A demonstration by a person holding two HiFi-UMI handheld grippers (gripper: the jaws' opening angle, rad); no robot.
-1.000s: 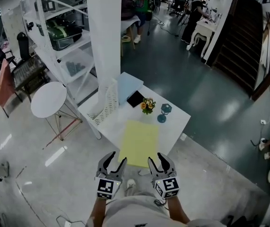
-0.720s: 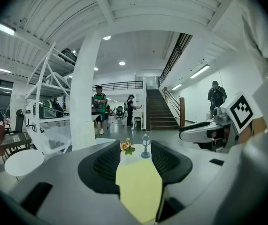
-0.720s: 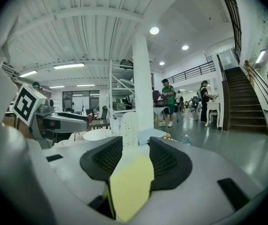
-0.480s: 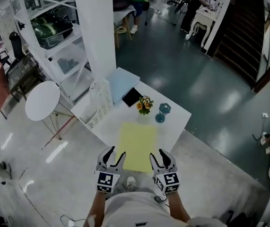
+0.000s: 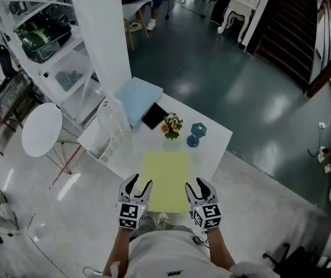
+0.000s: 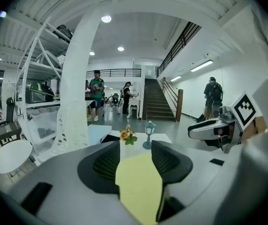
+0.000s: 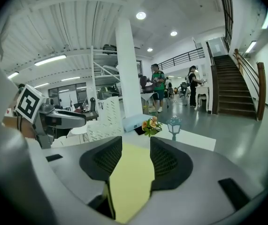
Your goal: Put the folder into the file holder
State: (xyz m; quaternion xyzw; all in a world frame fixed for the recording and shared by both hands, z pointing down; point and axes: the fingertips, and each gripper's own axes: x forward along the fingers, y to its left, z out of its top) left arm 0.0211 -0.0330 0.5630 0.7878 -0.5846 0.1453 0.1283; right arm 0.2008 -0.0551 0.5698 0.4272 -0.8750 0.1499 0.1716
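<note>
Lower centre: left gripper [image 5: 139, 184] and right gripper [image 5: 196, 184], jaws slightly apart, empty, near yellow folder [image 5: 165, 171] on white table [image 5: 214, 142].

**Colleague:** What do you see of the arms?

**Me:** In the head view both forearms reach forward from the bottom edge, roughly parallel and apart. My left forearm [image 5: 117, 252] ends in the left gripper [image 5: 140, 182]. My right forearm [image 5: 221, 256] ends in the right gripper [image 5: 195, 183]. The two grippers sit side by side, about level with each other, and point ahead and slightly down. The left cube [image 5: 128, 215] and the right cube [image 5: 207, 216] show their markers to the head camera.

**Colleague:** And the jaws?

**Me:** In the left gripper view the jaws stand a little apart, with the pads bare. The right gripper view shows the same: a narrow gap, gripping nothing.
</note>
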